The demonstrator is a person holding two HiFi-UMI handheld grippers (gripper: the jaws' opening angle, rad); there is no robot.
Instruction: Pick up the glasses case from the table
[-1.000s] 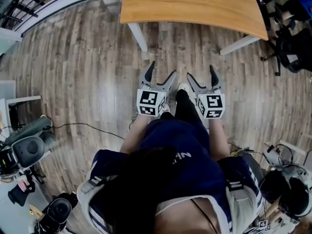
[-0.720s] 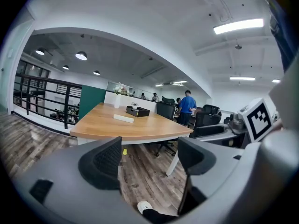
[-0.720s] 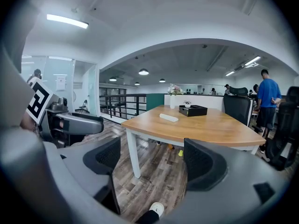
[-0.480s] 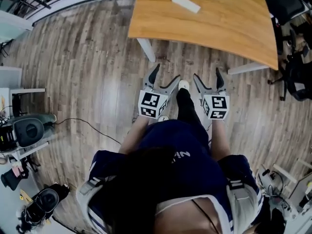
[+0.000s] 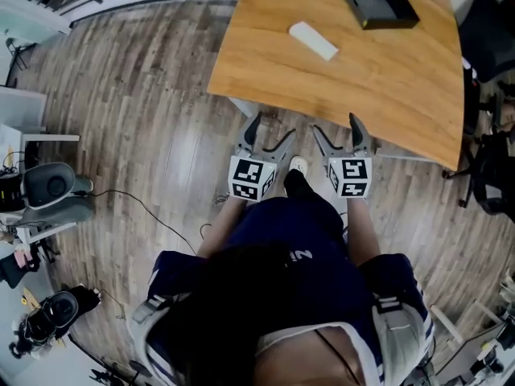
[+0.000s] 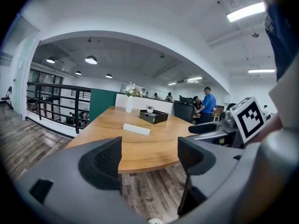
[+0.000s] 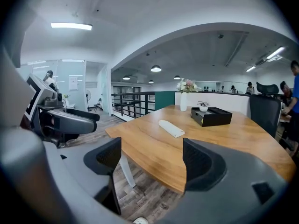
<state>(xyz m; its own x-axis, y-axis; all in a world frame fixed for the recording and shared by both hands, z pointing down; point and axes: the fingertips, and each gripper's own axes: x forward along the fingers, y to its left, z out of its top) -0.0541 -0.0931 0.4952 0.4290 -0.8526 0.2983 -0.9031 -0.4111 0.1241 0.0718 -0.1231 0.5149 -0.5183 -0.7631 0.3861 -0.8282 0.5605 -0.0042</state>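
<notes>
The white, long glasses case (image 5: 314,40) lies on the wooden table (image 5: 354,79), also seen as the glasses case (image 6: 136,129) and the glasses case (image 7: 171,128) in both gripper views. My left gripper (image 5: 268,130) and right gripper (image 5: 336,129) are held side by side at the table's near edge, short of the case. Both stand open with nothing between their jaws. In the gripper views the left gripper (image 6: 149,157) and the right gripper (image 7: 153,160) frame the table's edge and the floor below.
A black tray (image 5: 380,4) with a small plant stands on the table beyond the case. A white vase (image 7: 183,101) with flowers is at the far edge. A white table leg (image 7: 127,171) stands below the near edge. Office chairs (image 5: 491,175) are at the right, equipment (image 5: 48,191) at the left.
The table has come closer in the head view. Both grippers moved forward to its near edge, and the case and black tray came into sight. The jaws stayed open.
</notes>
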